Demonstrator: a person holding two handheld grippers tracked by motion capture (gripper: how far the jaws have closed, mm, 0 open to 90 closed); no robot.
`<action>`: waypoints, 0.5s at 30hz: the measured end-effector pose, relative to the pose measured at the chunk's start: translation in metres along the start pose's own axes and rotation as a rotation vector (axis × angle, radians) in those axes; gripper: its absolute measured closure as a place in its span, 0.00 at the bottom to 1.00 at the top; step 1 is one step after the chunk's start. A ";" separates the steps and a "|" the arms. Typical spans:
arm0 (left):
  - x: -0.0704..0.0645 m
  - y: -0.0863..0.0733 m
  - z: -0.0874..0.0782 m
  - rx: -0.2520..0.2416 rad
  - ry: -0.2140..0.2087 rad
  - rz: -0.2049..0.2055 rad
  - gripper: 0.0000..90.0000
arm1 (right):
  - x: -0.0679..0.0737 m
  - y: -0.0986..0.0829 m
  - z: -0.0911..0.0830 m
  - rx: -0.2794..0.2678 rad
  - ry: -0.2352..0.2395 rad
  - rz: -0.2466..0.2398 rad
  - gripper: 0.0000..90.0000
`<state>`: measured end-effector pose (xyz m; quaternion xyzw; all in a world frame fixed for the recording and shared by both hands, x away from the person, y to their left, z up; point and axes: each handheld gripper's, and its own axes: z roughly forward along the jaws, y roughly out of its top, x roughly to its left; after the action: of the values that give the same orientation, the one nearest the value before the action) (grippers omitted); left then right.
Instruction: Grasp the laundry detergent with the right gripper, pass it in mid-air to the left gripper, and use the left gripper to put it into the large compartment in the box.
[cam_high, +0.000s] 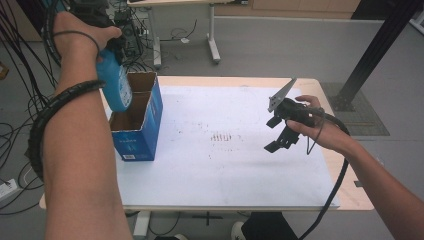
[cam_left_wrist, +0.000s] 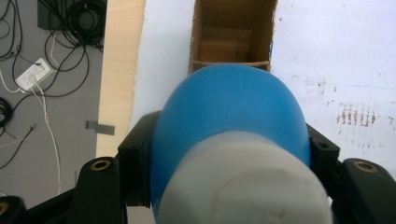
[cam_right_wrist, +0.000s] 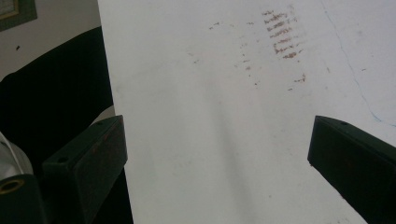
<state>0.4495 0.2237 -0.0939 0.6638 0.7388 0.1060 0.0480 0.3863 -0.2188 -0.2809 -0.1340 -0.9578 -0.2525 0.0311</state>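
Blue bottle (cam_high: 115, 86) hangs in the left gripper (cam_high: 111, 47), held above the box (cam_high: 137, 131) at the table's left. Left gripper is clenched on it: in the left gripper view the 2 black jaws press both sides of the bottle (cam_left_wrist: 231, 121), white cap (cam_left_wrist: 243, 184) toward the camera, rounded blue base pointing away and down. Box (cam_left_wrist: 231, 35) sits right past the base in that view, open top, brown cardboard inside, nothing seen in it. In the high view the bottle's lower end is over the box's near-left rim, looks apart from the cardboard, can't tell for sure. Box is blue outside, flaps up, stands on the white sheet (cam_high: 235, 150) near its left edge. Left hand (cam_high: 82, 32) is raised high, forearm wrapped by black cable (cam_high: 47, 117).

Right gripper (cam_high: 274, 135) is over the right part of the sheet, well apart from the box and bottle. Released: in the right gripper view the 2 jaws stand wide apart with bare white sheet (cam_right_wrist: 224, 121) between them, nothing held. Grey plate (cam_high: 281, 94) sticks up on top of it. Right hand (cam_high: 317, 127) grips it from the right. Reddish smudges (cam_high: 224, 136) mark the sheet's middle, between box and right gripper; same smudges (cam_right_wrist: 280, 35) show ahead of the right jaws. Wooden table edge (cam_left_wrist: 119, 70) shows left of the sheet.
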 end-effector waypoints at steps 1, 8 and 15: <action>0.000 0.000 0.002 -0.002 -0.003 -0.006 0.41 | 0.000 0.000 0.000 0.000 0.001 -0.003 0.05; -0.001 -0.002 0.015 0.006 -0.006 -0.005 0.41 | 0.000 0.001 0.000 0.005 -0.001 -0.001 0.05; -0.002 -0.004 0.030 0.013 -0.012 0.000 0.41 | -0.001 0.001 0.000 0.011 -0.002 -0.002 0.05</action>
<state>0.4525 0.2238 -0.1244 0.6649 0.7390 0.0974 0.0479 0.3872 -0.2182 -0.2804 -0.1333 -0.9593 -0.2472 0.0309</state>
